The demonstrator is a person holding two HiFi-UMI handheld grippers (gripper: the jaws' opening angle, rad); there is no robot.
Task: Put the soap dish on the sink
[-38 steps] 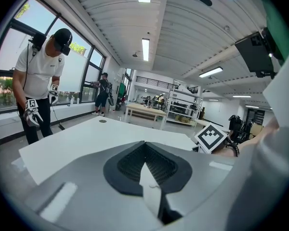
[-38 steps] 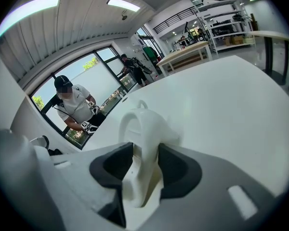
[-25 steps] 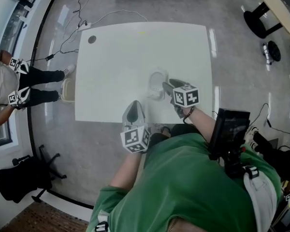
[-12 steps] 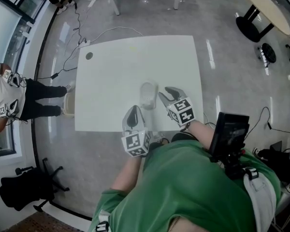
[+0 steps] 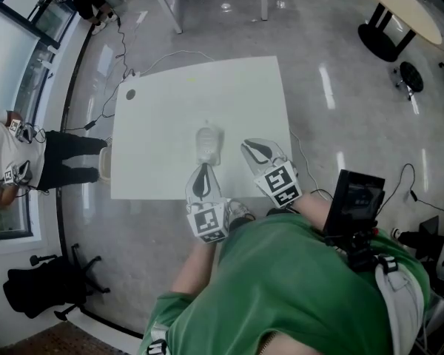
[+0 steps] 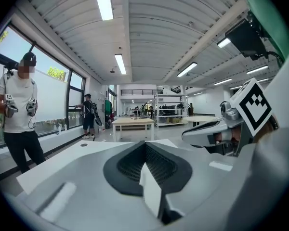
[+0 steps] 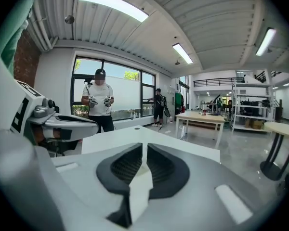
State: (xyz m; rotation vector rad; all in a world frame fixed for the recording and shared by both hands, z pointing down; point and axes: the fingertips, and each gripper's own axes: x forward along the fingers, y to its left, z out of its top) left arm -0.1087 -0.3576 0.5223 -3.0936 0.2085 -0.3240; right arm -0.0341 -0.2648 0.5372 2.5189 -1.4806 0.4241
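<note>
Recorded right gripper (image 7: pixel 144 153) with jaws just drawn in to a thin slit, nothing between them; left gripper (image 6: pixel 145 146) likewise pressed together and empty, both held side by side over the near edge of the white table (image 5: pixel 163 109). Found soap dish (image 5: pixel 207 145), a pale translucent piece, lying on the table top just ahead of the left gripper's tip and apart from both. Noted farther out a person (image 5: pixel 15 154) standing on the grey floor (image 5: pixel 340 87) by the window (image 7: pixel 130 93), off the table's left side, with another pair of grippers (image 7: pixel 92 101) in hand.
</note>
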